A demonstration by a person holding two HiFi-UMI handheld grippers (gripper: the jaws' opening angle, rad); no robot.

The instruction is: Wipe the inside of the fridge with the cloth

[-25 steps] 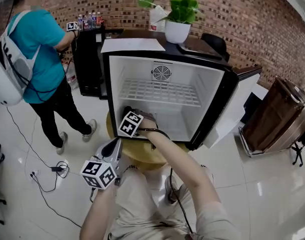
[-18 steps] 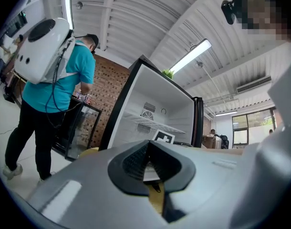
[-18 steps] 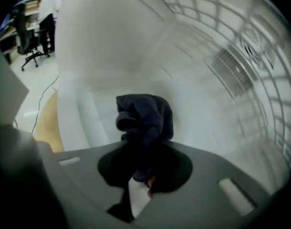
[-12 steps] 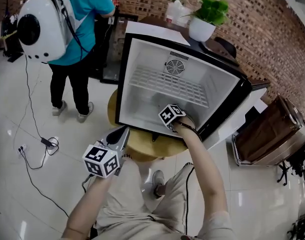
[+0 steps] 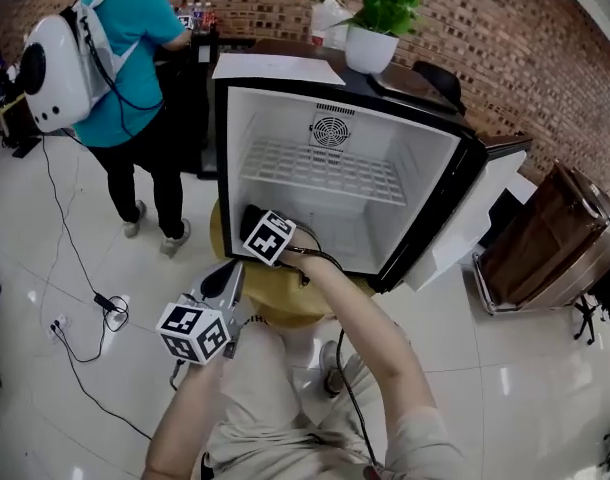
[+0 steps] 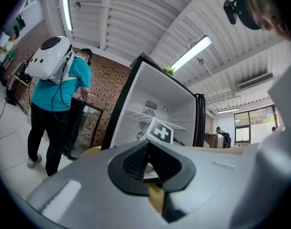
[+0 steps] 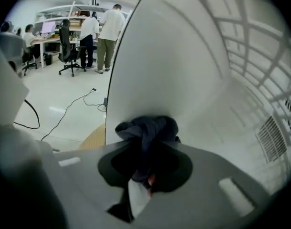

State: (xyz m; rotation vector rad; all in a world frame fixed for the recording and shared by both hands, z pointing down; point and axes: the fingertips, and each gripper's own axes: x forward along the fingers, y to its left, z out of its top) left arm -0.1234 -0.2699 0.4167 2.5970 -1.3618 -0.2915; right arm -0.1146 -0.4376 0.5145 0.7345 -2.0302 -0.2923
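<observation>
The small fridge [image 5: 330, 183] stands open with a white inside, a wire shelf [image 5: 320, 178] and a round fan grille at the back. My right gripper [image 5: 261, 228] reaches into its lower left corner, shut on a dark blue cloth [image 5: 247, 214]. In the right gripper view the bunched cloth [image 7: 148, 128] sticks out of the jaws of the right gripper [image 7: 145, 144] and lies against the white left inner wall [image 7: 183, 66]. My left gripper [image 5: 231, 271] hangs outside, below the fridge front, shut and holding nothing. The left gripper [image 6: 146, 146] points level at the fridge [image 6: 150, 99].
The fridge sits on a round yellow stool [image 5: 280, 306], its door [image 5: 465, 223] swung open to the right. A potted plant [image 5: 377, 28] stands on top. A person in a teal shirt with a white backpack [image 5: 55, 63] stands at left. Cables [image 5: 103, 313] lie on the floor, a brown case [image 5: 545, 233] at right.
My right gripper swept with the cloth from the fridge's lower left to its lower right and back to the left. The left gripper stayed put. The person at left turned away.
</observation>
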